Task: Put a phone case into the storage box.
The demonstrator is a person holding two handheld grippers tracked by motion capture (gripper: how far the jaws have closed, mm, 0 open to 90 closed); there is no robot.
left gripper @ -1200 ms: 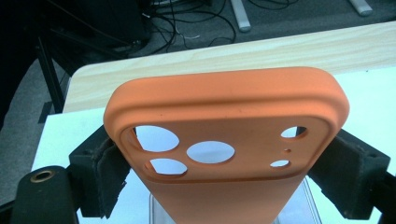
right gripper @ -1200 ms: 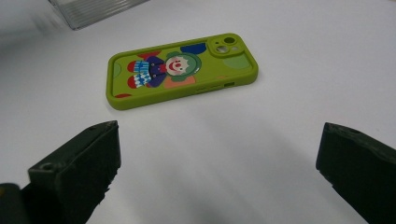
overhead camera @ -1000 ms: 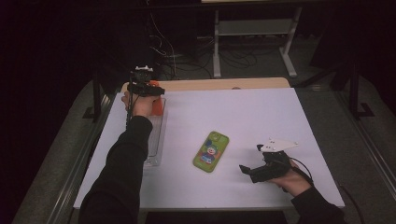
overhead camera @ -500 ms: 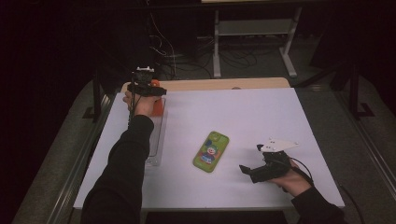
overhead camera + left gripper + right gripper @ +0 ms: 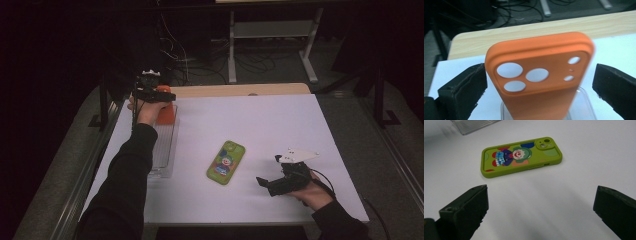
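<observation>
your left gripper (image 5: 534, 82) has just been opening and now stands wide around the upright orange silicone phone case (image 5: 537, 75), pads clear of it, over the clear plastic tray (image 5: 162, 150) at ten o'clock on the white surface (image 5: 280, 125). your right gripper (image 5: 541, 212) gapes empty at five o'clock.

A lab or test room set up for recording, dimly lit. A desk (image 5: 280, 115) with a plain white top stands on dark carpet (image 5: 390, 165). Beyond its far edge, loose cables (image 5: 195, 65) tangle on the floor beside the white metal legs of another table (image 5: 272, 35). A black stand (image 5: 102, 100) rises at the desk's far left corner. No household furniture or decoration is visible.
</observation>
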